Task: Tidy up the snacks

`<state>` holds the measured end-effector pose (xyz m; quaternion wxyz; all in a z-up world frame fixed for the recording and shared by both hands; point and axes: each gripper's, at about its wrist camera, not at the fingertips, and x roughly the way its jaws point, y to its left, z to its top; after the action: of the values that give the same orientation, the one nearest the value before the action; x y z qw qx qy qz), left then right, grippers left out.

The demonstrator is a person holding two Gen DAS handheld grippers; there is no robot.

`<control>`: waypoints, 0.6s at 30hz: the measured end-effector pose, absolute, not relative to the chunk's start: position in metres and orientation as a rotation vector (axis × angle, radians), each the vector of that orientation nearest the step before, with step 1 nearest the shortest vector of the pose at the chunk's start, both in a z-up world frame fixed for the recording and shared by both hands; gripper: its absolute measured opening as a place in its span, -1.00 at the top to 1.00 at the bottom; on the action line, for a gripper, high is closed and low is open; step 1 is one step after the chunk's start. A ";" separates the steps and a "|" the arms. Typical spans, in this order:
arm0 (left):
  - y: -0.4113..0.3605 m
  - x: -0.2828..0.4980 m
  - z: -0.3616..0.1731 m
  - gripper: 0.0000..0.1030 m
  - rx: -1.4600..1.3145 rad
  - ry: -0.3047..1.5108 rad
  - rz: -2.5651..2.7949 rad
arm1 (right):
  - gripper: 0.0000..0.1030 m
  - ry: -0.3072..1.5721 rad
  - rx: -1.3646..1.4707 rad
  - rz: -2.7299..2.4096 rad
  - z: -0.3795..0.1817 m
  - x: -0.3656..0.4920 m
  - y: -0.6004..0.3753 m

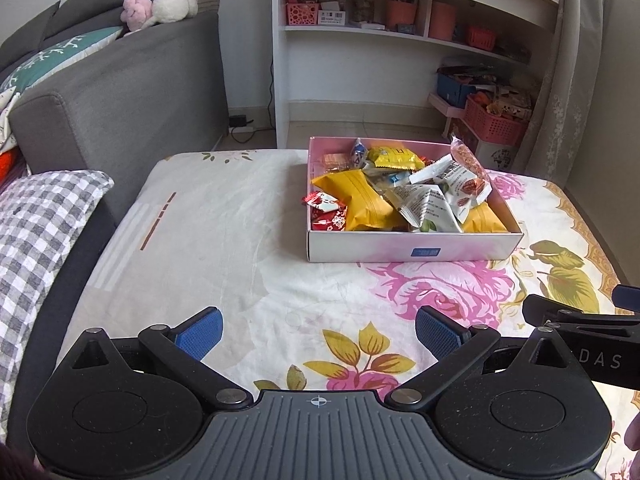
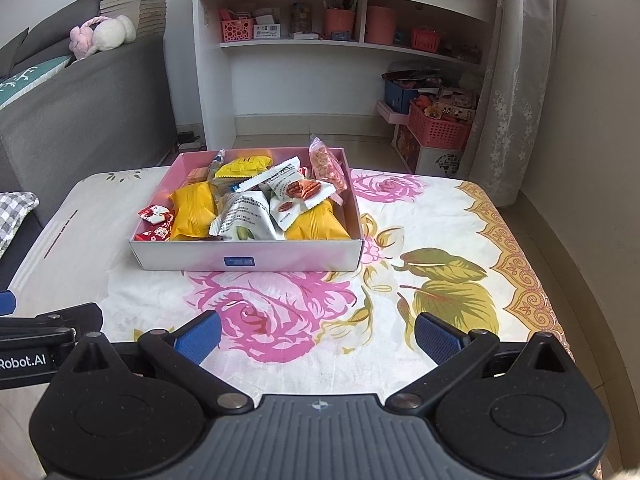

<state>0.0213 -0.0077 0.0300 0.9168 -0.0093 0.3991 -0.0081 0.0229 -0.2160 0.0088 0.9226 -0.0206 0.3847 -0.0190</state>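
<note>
A shallow pink and white box (image 1: 412, 247) (image 2: 248, 258) stands on the floral tablecloth (image 1: 240, 240) (image 2: 400, 288). It holds several snack packets: yellow bags (image 1: 362, 198) (image 2: 192, 210), white nut packets (image 1: 428, 204) (image 2: 248, 216), red candy wrappers (image 1: 326, 210) (image 2: 154, 222). My left gripper (image 1: 319, 334) is open and empty, well short of the box, to its near left. My right gripper (image 2: 318, 334) is open and empty, in front of the box's right part. Each gripper's side shows in the other's view, the right one in the left wrist view (image 1: 580, 320) and the left one in the right wrist view (image 2: 48, 328).
A grey sofa (image 1: 120, 80) with cushions and a plush toy (image 1: 160, 6) stands to the left. A white shelf unit (image 1: 400, 40) (image 2: 340, 20) with pink baskets is behind the table. A curtain (image 2: 516, 80) hangs at right.
</note>
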 end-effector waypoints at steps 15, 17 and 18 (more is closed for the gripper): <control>-0.007 0.022 0.029 -1.00 -0.022 0.823 -0.014 | -0.87 0.793 -0.038 -0.036 0.008 0.023 -0.214; -0.007 0.021 0.030 -1.00 -0.027 0.822 -0.012 | -0.87 0.791 -0.037 -0.038 0.008 0.023 -0.214; -0.007 0.021 0.030 -1.00 -0.027 0.821 -0.011 | -0.87 0.793 -0.036 -0.040 0.008 0.023 -0.215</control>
<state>0.0210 -0.0067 0.0297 0.9168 -0.0132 0.3991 -0.0055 0.0233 -0.2151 0.0081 0.9221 -0.0173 0.3861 -0.0195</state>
